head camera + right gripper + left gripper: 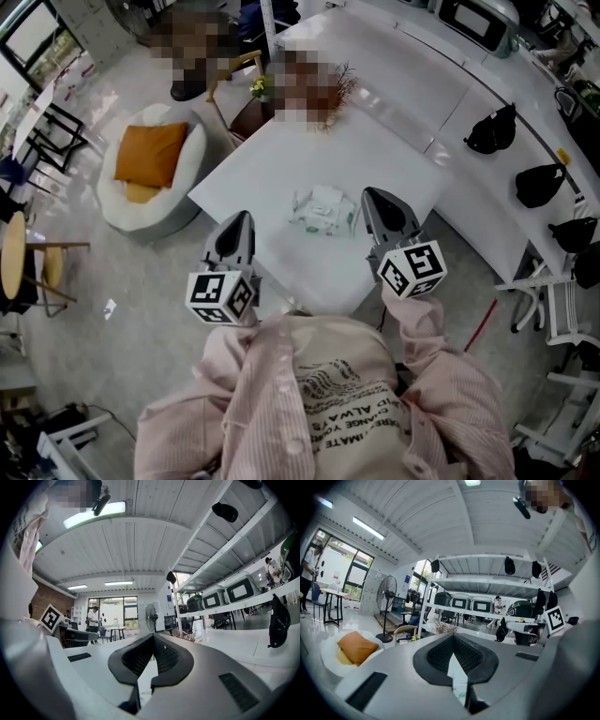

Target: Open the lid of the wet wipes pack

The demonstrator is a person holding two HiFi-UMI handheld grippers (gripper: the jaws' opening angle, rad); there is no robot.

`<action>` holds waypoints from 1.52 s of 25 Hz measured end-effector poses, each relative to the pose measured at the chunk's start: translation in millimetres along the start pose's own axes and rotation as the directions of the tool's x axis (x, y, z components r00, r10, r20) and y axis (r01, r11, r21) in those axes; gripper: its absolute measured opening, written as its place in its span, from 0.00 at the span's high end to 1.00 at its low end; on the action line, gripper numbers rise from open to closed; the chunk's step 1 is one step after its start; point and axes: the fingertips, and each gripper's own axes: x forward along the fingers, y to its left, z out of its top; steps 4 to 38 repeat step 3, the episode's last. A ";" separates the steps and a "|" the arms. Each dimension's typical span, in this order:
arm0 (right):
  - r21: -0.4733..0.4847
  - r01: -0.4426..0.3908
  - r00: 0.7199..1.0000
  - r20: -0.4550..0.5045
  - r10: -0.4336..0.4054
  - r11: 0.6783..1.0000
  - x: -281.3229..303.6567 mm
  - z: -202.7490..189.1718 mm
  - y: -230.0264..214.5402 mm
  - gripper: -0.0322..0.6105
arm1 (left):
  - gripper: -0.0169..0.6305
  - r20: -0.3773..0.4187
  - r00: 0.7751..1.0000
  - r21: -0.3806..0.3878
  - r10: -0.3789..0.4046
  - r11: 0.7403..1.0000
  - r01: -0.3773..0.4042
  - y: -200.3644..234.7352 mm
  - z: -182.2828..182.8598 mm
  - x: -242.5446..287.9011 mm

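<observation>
The wet wipes pack (323,211), white with green print, lies flat on the white square table (281,169), its lid down as far as I can tell. My left gripper (241,219) hovers over the table's near left edge, to the left of the pack and apart from it. My right gripper (374,197) hangs just right of the pack, close to its right end without touching it. Both point away from me. In the left gripper view the left gripper (453,637) has its jaws together and empty. The right gripper (153,637) looks the same in its own view.
A white beanbag seat with an orange cushion (150,173) sits on the floor to the left. A dried plant (333,89) stands at the table's far corner beside a wooden chair (234,80). A long white counter (469,187) with black bags (492,131) runs along the right.
</observation>
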 end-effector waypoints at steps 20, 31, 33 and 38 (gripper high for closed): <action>-0.005 0.005 1.000 -0.001 -0.005 1.000 0.4 -1.1 -1.2 0.95 | 0.97 -0.002 1.000 0.001 0.001 1.000 -0.001 0.7 -1.4 1.1; -0.005 0.005 1.000 -0.001 -0.005 1.000 0.4 -1.1 -1.2 0.95 | 0.97 -0.002 1.000 0.001 0.001 1.000 -0.001 0.7 -1.4 1.1; -0.005 0.005 1.000 -0.001 -0.005 1.000 0.4 -1.1 -1.2 0.95 | 0.97 -0.002 1.000 0.001 0.001 1.000 -0.001 0.7 -1.4 1.1; -0.005 0.005 1.000 -0.001 -0.005 1.000 0.4 -1.1 -1.2 0.95 | 0.97 -0.002 1.000 0.001 0.001 1.000 -0.001 0.7 -1.4 1.1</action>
